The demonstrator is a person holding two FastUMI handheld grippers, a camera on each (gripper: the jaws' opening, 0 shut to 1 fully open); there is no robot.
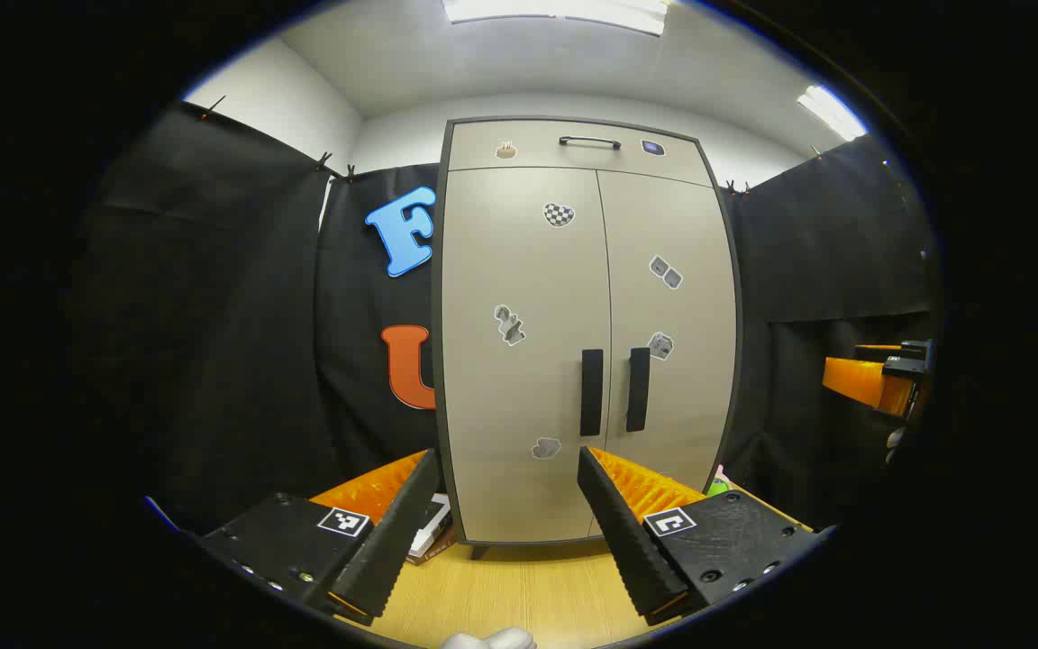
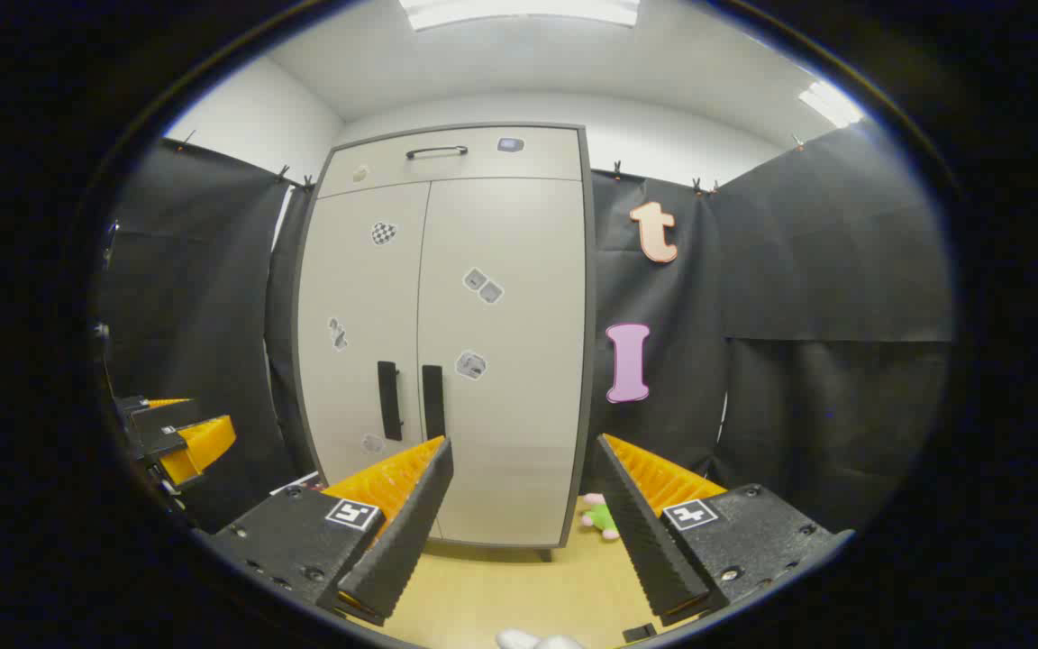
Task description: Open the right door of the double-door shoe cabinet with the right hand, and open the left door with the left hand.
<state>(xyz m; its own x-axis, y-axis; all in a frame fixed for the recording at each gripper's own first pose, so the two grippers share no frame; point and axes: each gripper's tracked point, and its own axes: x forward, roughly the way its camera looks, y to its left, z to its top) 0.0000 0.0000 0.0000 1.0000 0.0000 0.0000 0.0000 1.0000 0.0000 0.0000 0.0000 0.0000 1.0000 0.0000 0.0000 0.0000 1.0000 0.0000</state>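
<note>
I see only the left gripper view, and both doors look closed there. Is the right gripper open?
Observer: Yes. In the right gripper view the right gripper is open, fingers wide apart.
Operator: Is the right handle between its fingers?
Observer: No. The right handle sits up and left of the gap, not gripped.
Operator: Is anything lying near the cabinet on that side?
Observer: A small green and pink toy lies by the lower right corner of the cabinet.
</note>
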